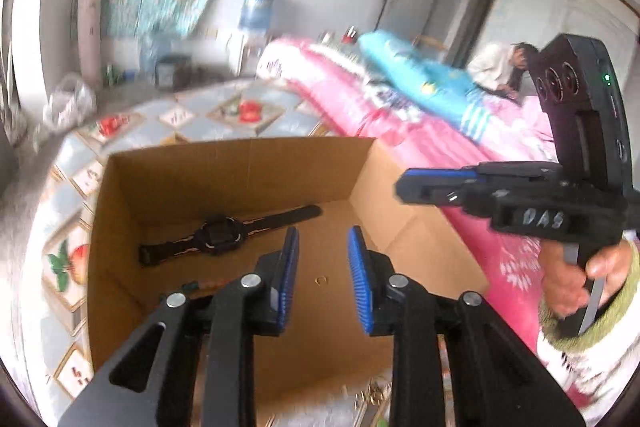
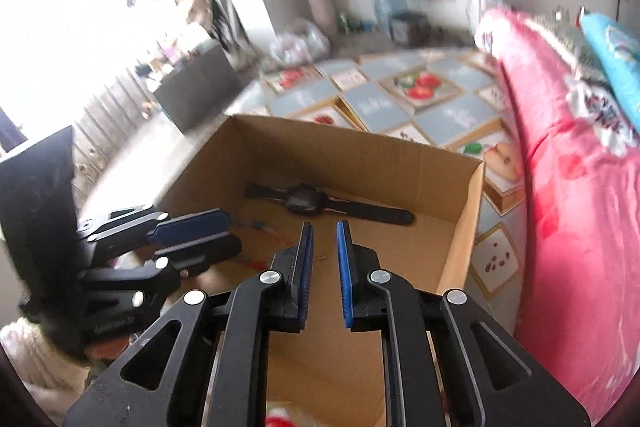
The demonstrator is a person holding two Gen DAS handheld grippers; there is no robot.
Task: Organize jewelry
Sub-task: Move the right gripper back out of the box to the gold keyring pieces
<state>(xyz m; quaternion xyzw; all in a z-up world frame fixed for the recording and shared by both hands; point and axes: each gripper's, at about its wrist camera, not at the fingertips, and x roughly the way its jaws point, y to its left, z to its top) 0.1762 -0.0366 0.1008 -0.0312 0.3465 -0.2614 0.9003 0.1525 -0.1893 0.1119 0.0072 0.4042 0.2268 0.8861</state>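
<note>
Left claw: black, blue-padded claw poised over the box with its jaws parted and nothing between them.
Right claw: matching black claw also above the box, jaws a little apart, gripping nothing; from the left wrist it shows at the right, a hand on its handle.
Box: open brown cardboard box on the bench.
Ring: small gold ring on the box floor, beneath the left claw.
Watch: black digital wristwatch lying flat near the far wall of the box.
Bench: fruit-patterned blue tablecloth beyond the box.
Bed: pink quilt to the right.
</note>
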